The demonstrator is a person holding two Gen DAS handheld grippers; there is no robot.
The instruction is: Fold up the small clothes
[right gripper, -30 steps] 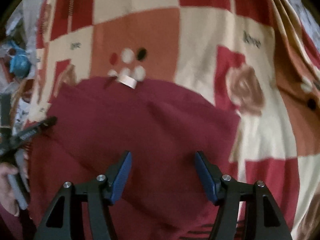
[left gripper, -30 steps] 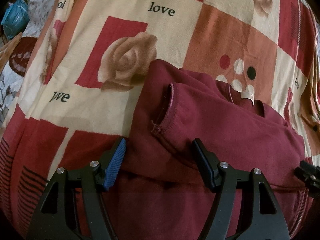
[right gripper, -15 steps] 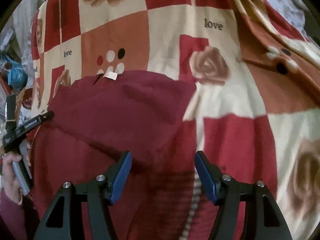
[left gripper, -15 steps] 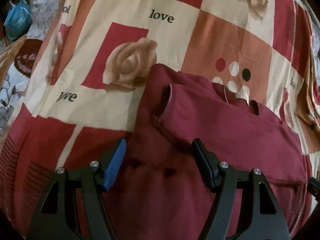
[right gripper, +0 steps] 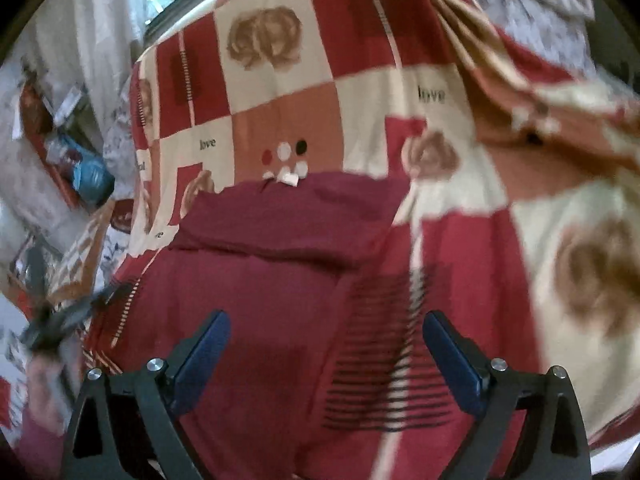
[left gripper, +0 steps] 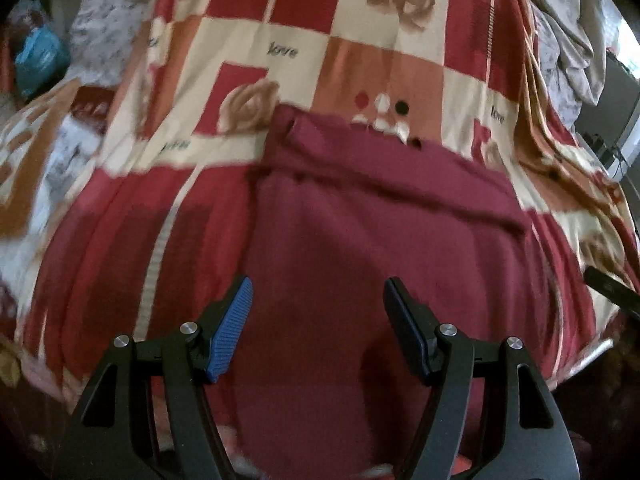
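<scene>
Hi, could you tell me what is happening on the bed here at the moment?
A person with a gripper in each hand is folding a maroon garment that lies on a patchwork rose blanket. The top part of the garment is folded into a band across its width, with a white label showing at the far edge. The left gripper and the right gripper are both open and hold nothing; each sits over the near end of the garment.

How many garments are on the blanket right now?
1: the maroon top lies partly folded mid-blanket, ahead of both open grippers. More may sit out of frame.
</scene>
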